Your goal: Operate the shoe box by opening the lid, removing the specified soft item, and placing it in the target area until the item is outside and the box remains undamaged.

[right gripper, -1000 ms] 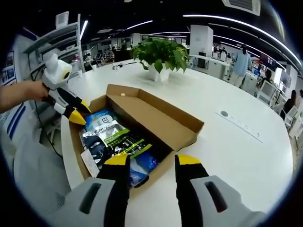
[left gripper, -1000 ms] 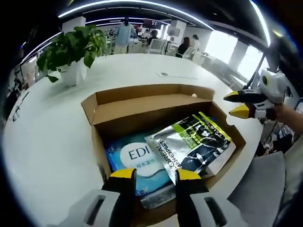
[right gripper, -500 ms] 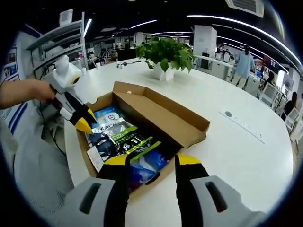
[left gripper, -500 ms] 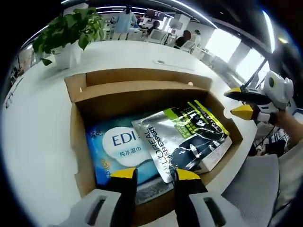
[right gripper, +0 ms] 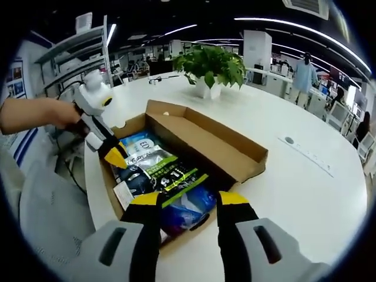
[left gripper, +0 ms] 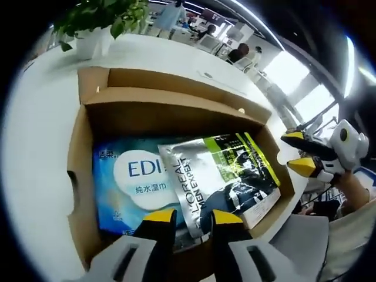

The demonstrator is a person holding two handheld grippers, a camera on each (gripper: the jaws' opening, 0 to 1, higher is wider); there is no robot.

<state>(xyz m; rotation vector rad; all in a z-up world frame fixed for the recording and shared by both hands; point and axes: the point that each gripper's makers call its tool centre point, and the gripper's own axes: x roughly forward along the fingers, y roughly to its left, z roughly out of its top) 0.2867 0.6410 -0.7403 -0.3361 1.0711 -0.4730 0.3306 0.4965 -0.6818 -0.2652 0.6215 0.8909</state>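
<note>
The cardboard shoe box point(left gripper: 77, 154) lies open on the white table, its lid point(left gripper: 176, 88) folded back on the far side. Inside, a silver and green soft pouch point(left gripper: 230, 176) overlaps a blue wet-wipes pack point(left gripper: 132, 185). My left gripper point(left gripper: 192, 218) is open, low over the box's near end, its tips just over the pouch's lower edge. In the right gripper view the left gripper point(right gripper: 114, 155), held by a hand, dips into the box point(right gripper: 220, 147) beside the pouch point(right gripper: 161, 170). My right gripper point(right gripper: 189, 201) hovers open over the box's other end, also seen as the right gripper point(left gripper: 299, 153).
A potted plant point(right gripper: 214, 64) stands on the round white table point(right gripper: 305, 194) beyond the box; the plant point(left gripper: 100, 17) sits at the far left in the left gripper view. Office desks and people fill the background. A grey chair seat point(right gripper: 53, 229) lies below the table edge.
My left gripper has moved forward and down into the open box, closer to the pouch. My right gripper has stayed hovering over the box's end, both still open.
</note>
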